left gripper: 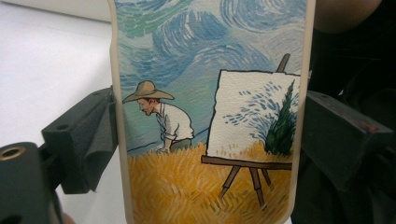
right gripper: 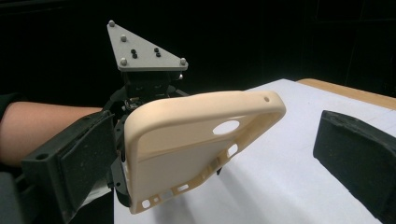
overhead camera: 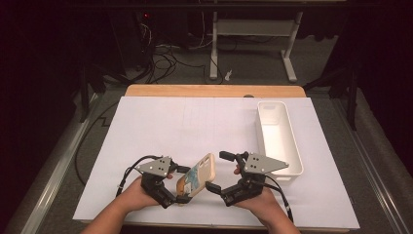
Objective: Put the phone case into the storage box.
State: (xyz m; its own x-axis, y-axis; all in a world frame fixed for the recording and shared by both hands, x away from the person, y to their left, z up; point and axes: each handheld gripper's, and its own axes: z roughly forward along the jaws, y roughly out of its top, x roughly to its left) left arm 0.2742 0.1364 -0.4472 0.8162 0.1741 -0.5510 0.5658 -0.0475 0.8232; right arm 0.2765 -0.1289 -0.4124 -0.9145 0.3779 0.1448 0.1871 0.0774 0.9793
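Note:
A cream phone case with a painted back, showing a man in a straw hat beside an easel, is held tilted above the white sheet. My left gripper is shut on it, its pads pressing the case's two long edges. My right gripper is open just right of the case. In the right gripper view the hollow inside of the case faces me between my two spread pads, which are apart from it. Behind the case are the left gripper's grey plate and a forearm.
A white sheet covers most of the wooden table. A long white bin, with nothing seen in it, stands along the right side near my right hand. Past the far edge are the floor, cables and a desk frame.

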